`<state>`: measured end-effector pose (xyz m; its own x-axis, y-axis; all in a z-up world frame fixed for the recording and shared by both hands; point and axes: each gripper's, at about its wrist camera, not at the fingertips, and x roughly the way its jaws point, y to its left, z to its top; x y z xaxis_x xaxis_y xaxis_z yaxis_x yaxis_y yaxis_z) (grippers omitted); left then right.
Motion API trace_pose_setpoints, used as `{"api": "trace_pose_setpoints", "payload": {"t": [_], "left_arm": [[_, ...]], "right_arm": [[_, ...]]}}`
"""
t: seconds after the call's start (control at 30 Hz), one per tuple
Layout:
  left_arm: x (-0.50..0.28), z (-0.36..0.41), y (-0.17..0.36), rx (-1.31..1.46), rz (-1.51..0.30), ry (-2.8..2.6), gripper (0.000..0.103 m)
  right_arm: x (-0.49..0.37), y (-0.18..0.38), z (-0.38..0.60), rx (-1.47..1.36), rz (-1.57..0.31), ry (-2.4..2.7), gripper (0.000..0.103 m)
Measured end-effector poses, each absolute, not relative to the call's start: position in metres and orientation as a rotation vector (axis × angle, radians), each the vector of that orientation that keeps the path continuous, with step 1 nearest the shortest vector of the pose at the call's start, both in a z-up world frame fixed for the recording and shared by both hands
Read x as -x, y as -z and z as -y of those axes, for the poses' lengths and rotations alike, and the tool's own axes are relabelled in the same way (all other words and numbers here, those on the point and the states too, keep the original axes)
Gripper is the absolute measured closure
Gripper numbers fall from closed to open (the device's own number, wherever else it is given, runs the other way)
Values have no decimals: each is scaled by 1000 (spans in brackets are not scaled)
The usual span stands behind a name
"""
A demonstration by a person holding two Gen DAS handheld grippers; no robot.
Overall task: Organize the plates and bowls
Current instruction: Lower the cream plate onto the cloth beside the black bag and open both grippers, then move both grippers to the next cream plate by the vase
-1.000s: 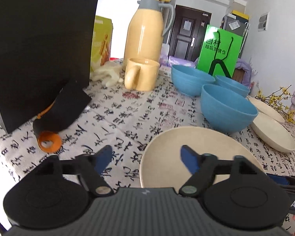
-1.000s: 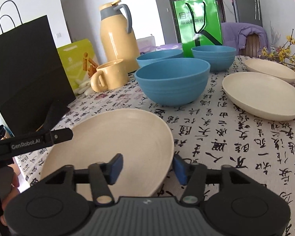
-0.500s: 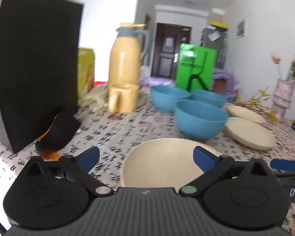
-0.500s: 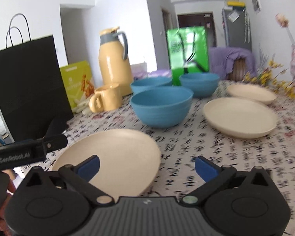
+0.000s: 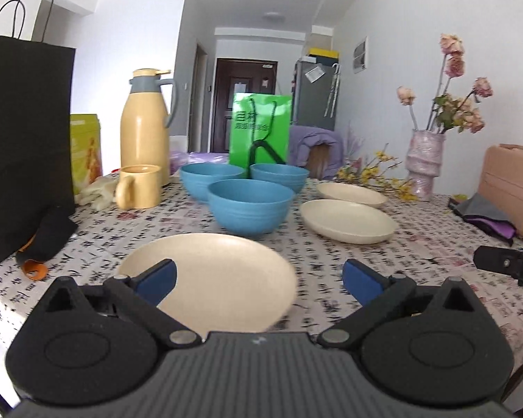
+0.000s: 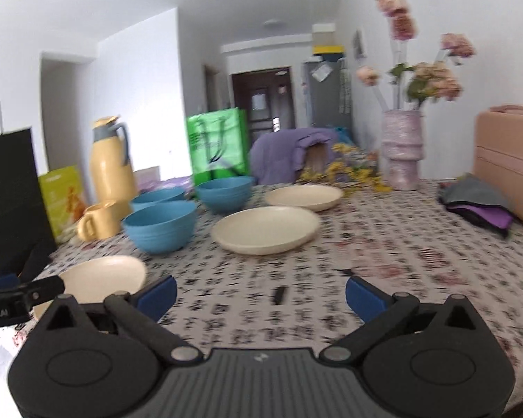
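Three cream plates lie on the patterned tablecloth: a near plate (image 5: 216,278) (image 6: 97,278), a middle plate (image 5: 347,221) (image 6: 266,230) and a far plate (image 5: 350,195) (image 6: 303,196). Three blue bowls stand behind: a front bowl (image 5: 249,205) (image 6: 160,223), a back left bowl (image 5: 209,177) (image 6: 157,196) and a back right bowl (image 5: 279,176) (image 6: 223,191). My left gripper (image 5: 259,278) is open and empty, just above the near plate's front. My right gripper (image 6: 261,291) is open and empty over bare cloth, right of the near plate.
A black paper bag (image 5: 21,139), a yellow mug (image 5: 137,186), a yellow thermos (image 5: 144,122) and a green bag (image 5: 259,132) stand at left and back. A vase of flowers (image 5: 423,163) and a pink case (image 5: 512,191) stand at the right. A small dark item (image 6: 280,294) lies on the cloth.
Both grippers opened wide and pulled back and up from the near plate. The right gripper swung to the right, off the plate and over bare cloth.
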<state>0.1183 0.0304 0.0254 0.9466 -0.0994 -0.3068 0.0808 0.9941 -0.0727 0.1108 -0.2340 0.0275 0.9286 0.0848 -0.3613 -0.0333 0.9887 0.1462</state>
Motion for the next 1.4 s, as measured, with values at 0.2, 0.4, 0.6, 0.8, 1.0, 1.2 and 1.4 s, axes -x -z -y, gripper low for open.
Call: {"api": "trace_pose_setpoints", "payload": {"t": [0.2, 0.4, 0.6, 0.8, 1.0, 1.2, 1.4], "left_arm": [[-104, -9, -25, 45, -305, 121, 0], [-112, 2, -26, 25, -320, 127, 0], [-140, 11, -25, 17, -365, 138, 0], [-184, 29, -27, 10, -417, 177, 0], [-249, 45, -29, 76, -507, 214, 0], [-319, 64, -20, 116, -583, 181, 0], [-379, 82, -8, 133, -620, 123, 11]], "right_arm": [[-93, -21, 255, -154, -366, -30, 0], [-99, -16, 256, -157, -376, -39, 0], [-117, -8, 263, -174, -412, -26, 0], [-145, -4, 277, -194, -437, 6, 0], [-190, -1, 293, -202, -464, 12, 0], [-247, -1, 307, -185, -480, -19, 1], [-323, 1, 316, -179, -518, -85, 21]]}}
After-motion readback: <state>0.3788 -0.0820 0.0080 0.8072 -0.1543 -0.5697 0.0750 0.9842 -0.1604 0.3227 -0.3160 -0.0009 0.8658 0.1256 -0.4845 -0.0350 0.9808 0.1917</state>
